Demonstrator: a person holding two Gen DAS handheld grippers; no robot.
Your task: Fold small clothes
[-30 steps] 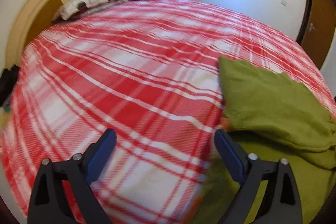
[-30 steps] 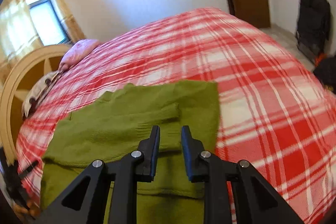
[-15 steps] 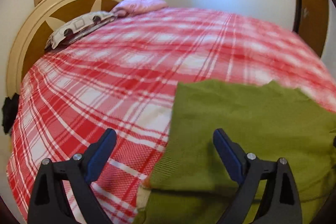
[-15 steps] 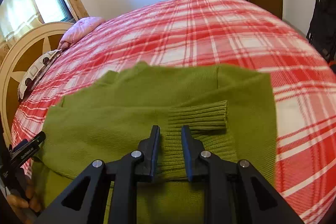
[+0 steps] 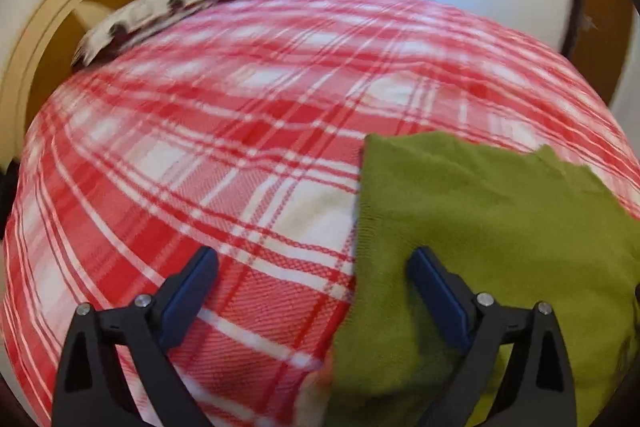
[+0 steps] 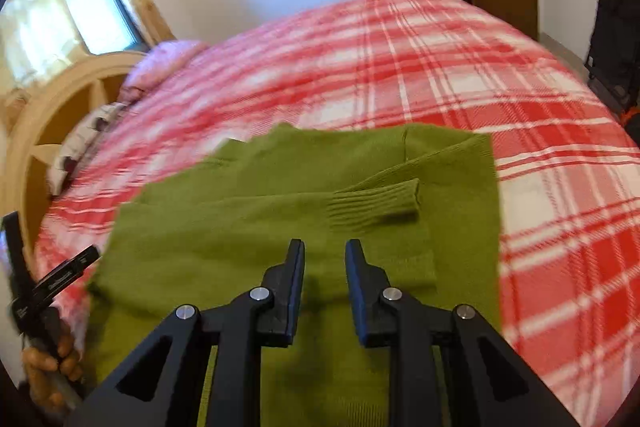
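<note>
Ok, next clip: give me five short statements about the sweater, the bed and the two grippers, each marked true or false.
1. The sweater is green. True.
2. The sweater hangs in the air between the grippers. False: it lies flat on the blanket.
3. The left gripper grips the sweater's edge. False: its jaws stand wide and are opening; that edge shows between them, unpinched.
4. A ribbed cuff lies folded across the sweater's body. True.
5. The right gripper is clamped on the cuff. False: its jaws stand narrowly apart with nothing pinched, the cuff lying beyond the tips.
</note>
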